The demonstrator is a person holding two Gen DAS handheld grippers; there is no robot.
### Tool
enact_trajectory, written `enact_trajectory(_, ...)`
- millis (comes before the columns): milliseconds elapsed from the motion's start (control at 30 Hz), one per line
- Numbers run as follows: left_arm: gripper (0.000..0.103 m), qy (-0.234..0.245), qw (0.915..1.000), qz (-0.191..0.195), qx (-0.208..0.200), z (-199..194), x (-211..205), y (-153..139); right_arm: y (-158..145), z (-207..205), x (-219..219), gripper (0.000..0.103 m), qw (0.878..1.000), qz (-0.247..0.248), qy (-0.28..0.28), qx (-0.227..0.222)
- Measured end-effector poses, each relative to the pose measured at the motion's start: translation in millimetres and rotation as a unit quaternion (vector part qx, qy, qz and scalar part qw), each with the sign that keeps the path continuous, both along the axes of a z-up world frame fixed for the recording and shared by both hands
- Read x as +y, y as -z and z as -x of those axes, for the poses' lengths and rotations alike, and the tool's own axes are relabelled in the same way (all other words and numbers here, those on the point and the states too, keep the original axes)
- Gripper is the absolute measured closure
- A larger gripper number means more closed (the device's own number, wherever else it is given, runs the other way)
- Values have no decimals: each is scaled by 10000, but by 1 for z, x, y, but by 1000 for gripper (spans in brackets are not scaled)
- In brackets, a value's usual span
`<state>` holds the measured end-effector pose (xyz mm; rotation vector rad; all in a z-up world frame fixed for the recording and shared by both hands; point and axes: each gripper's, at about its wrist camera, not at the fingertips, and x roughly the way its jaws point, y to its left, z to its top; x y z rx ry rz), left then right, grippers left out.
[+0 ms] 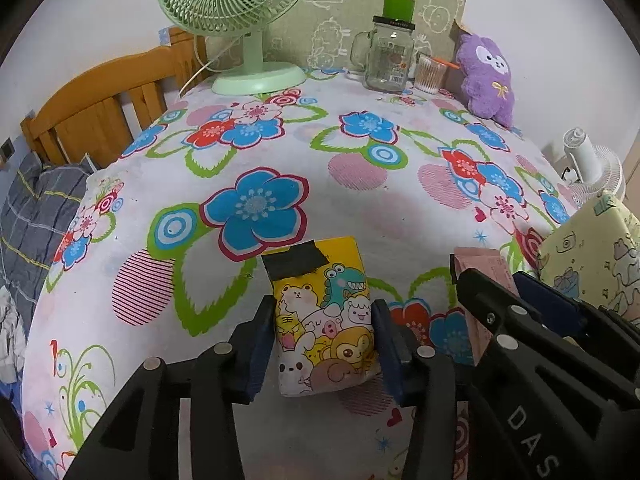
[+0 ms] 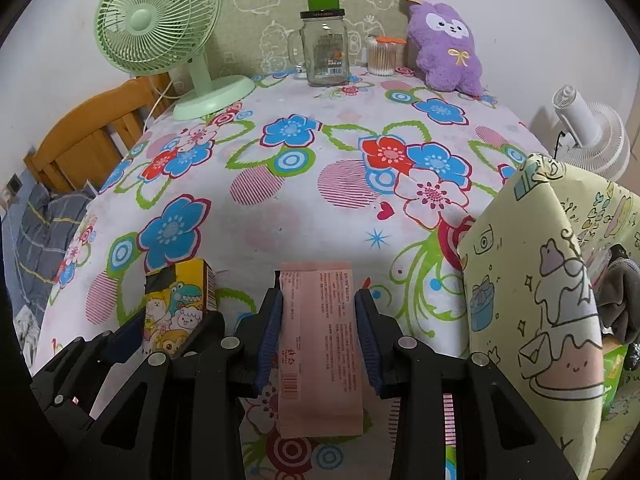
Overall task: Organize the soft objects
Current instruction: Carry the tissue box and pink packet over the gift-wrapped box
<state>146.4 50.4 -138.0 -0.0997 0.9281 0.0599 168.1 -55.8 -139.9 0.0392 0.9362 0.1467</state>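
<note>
The left gripper (image 1: pixel 324 344) has its blue pads closed against both sides of a yellow cartoon-print pack (image 1: pixel 324 320), which lies on the flowered tablecloth (image 1: pixel 360 200) near the tabletop's front edge. Just to its right, the right gripper (image 2: pixel 318 336) clamps a pink tissue pack (image 2: pixel 318 344) between its half-closed pads. At the right edge stands a pale-yellow patterned box (image 2: pixel 540 280). A purple plush toy (image 2: pixel 446 48) sits at the far right corner.
</note>
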Motion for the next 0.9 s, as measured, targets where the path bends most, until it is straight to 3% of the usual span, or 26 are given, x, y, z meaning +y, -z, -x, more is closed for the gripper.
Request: enact_trajectory(900,57,211,9956,-164,-901,54,-28,-85,-80,57,-26,63,9962,-202,-14,-848)
